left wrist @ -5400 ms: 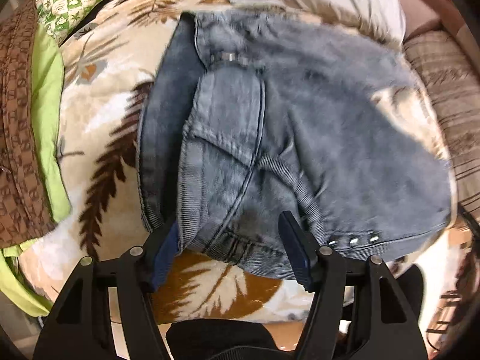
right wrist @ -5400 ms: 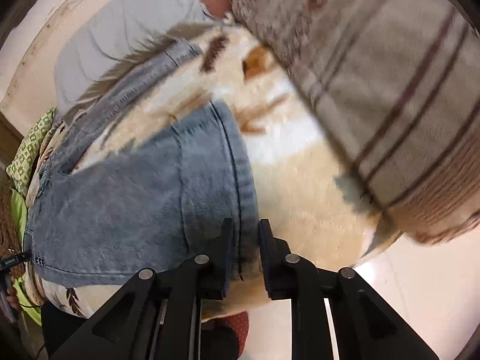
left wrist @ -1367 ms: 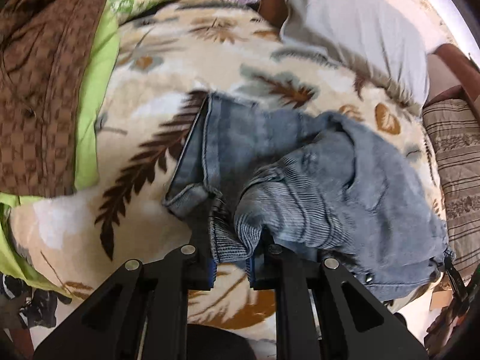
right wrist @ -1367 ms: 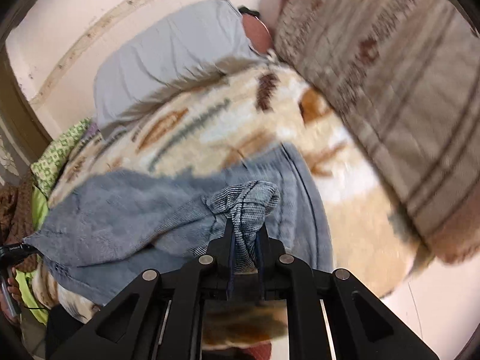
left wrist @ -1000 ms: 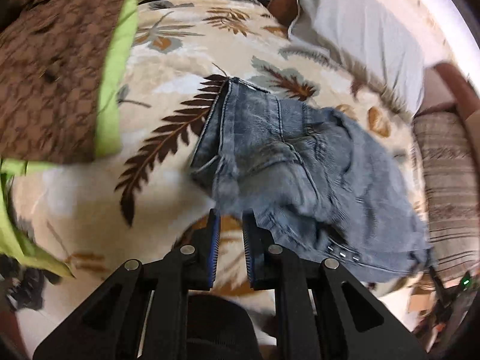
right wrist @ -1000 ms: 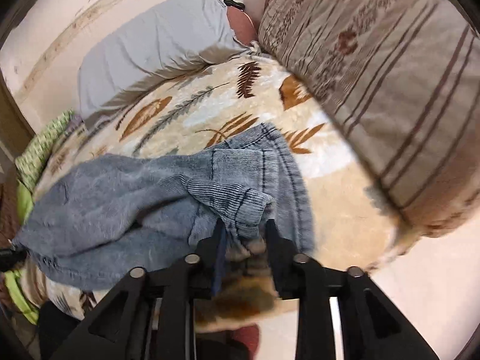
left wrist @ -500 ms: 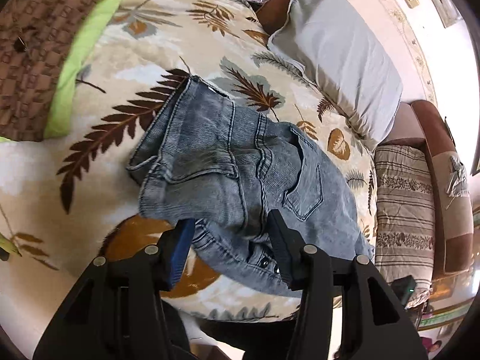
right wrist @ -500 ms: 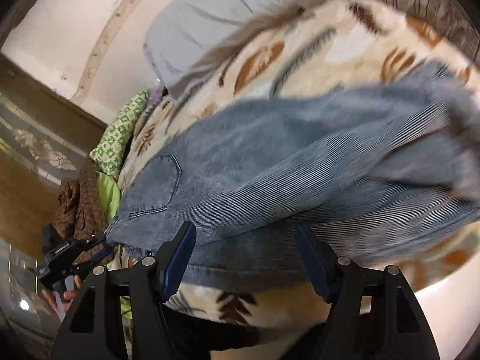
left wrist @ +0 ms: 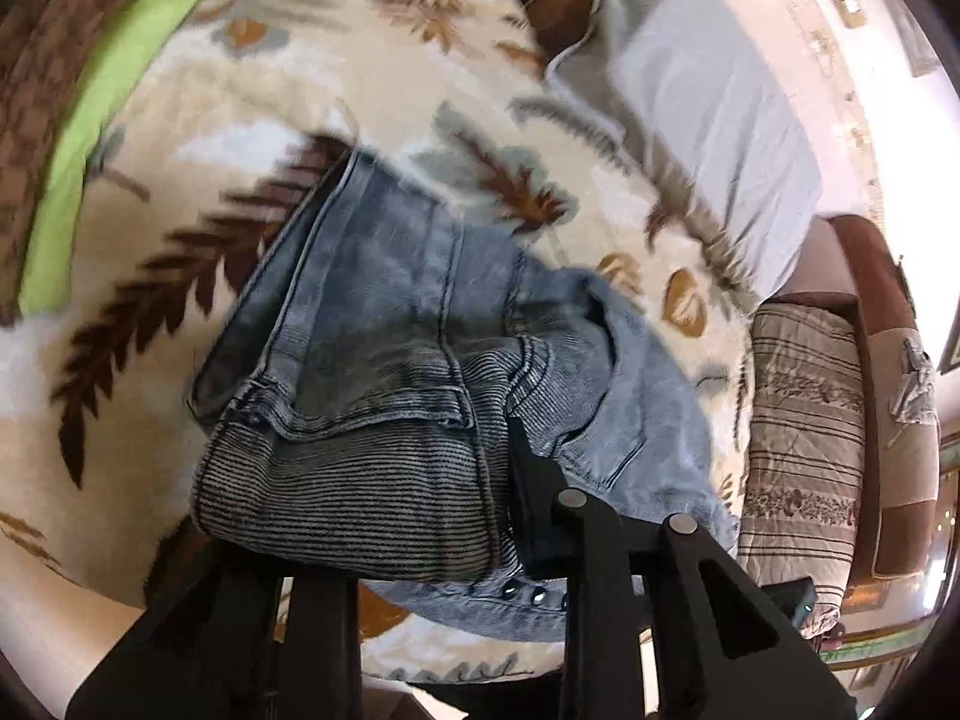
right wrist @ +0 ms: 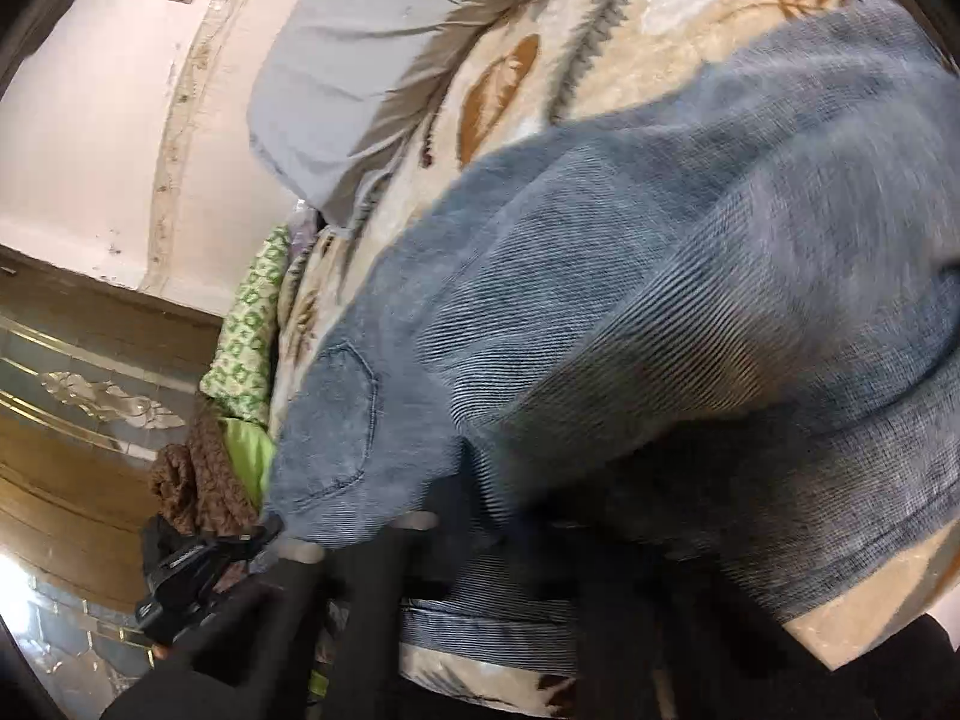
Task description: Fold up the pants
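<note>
Both grippers now spread wide, pants [left wrist: 384, 372] released, bunched closer on blanket [left wrist: 360, 72].

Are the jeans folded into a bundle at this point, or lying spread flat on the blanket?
Folded, roughly: the jeans sit as a bunched stack of layers on the leaf-print blanket, a rolled fold nearest the camera. Not neat or flat.
</note>
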The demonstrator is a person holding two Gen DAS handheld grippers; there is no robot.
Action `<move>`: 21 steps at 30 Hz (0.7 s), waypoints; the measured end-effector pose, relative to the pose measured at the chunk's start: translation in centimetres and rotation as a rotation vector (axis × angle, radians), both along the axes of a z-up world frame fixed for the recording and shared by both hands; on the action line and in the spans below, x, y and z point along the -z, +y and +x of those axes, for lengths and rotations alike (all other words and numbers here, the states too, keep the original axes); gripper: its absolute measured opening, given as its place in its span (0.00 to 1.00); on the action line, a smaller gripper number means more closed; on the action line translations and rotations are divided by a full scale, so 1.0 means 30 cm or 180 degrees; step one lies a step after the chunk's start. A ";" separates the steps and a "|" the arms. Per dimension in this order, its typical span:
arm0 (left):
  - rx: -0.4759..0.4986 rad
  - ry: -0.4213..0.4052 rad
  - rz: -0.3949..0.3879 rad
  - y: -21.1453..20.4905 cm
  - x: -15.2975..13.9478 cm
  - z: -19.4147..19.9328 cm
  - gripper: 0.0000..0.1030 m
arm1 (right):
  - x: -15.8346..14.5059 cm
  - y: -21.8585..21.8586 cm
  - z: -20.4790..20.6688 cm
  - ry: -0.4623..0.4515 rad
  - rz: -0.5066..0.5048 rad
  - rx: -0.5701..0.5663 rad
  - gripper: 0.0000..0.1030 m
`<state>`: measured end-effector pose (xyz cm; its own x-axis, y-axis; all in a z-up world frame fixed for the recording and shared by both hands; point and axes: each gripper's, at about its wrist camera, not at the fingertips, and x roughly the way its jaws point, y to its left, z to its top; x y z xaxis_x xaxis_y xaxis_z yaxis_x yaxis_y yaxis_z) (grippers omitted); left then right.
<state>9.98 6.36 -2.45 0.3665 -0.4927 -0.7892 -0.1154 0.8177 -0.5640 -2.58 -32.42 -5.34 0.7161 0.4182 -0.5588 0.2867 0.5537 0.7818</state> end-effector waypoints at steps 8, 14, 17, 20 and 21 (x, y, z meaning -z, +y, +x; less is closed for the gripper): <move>0.0108 -0.0064 0.0099 0.058 0.021 -0.083 0.21 | -0.103 0.055 -0.107 -0.0229 -0.0118 -0.0346 0.05; 0.0176 0.0027 0.0304 0.039 0.105 -0.090 0.23 | 0.092 0.079 -0.101 0.0267 -0.0255 -0.0362 0.05; 0.0327 -0.0014 0.0407 0.031 0.081 -0.094 0.26 | 0.099 0.083 -0.103 0.0286 -0.0256 -0.0386 0.07; 0.0697 -0.0086 0.0411 0.046 0.050 -0.134 0.28 | 0.044 0.080 -0.129 0.0356 -0.0419 -0.0605 0.19; 0.0877 -0.0123 0.0353 0.060 0.037 -0.158 0.30 | 0.028 0.080 -0.147 0.0380 -0.0437 -0.0699 0.29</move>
